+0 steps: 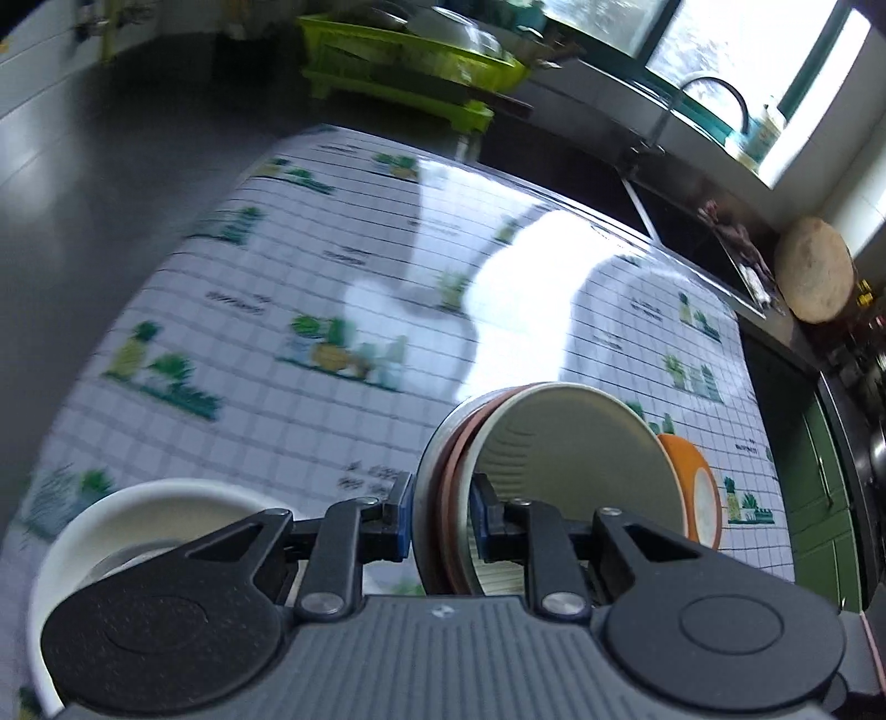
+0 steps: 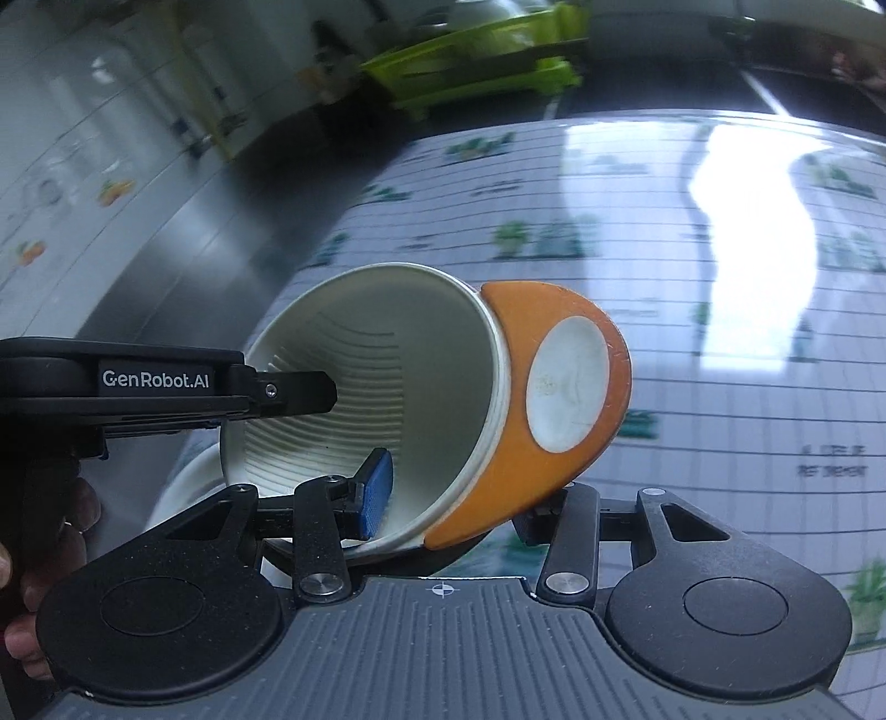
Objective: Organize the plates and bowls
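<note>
I see my left tongs clamped on the rim of a stack of plates, held on edge at lower centre above the tiled-print surface. Only the right view shows my right tongs gripping the orange bowl, tilted sideways; a white bowl sits lower left.

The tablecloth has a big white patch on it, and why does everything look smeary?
Left wrist view: the patch on the tablecloth is glare from the window; the far rack is blurred. Right wrist view: the same glare, the cloth's prints smeared, the orange bowl sharper.
</note>
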Tool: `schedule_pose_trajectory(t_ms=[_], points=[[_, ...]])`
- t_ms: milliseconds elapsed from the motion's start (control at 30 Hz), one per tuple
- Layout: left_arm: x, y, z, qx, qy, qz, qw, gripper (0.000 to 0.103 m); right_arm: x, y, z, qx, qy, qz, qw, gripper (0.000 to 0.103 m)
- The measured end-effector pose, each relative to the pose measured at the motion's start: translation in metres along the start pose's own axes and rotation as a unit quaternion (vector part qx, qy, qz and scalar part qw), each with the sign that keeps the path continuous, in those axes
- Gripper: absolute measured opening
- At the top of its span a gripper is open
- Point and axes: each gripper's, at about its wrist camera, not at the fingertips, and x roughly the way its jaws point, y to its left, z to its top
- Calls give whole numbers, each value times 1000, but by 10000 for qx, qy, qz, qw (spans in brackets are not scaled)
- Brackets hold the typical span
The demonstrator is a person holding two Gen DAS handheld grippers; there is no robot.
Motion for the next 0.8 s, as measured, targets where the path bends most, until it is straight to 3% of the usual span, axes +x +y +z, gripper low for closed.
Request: schedule_pose_trajectory(t_ms=[400,800], points=[[-56,85,-42,-783,-228,390,9959,21,18,84,-25,-793,459,504,9945,45],[-64,136,-77,-1153,-115,441,9923,21,34,124,-51,-1142,858,613,9878,45]])
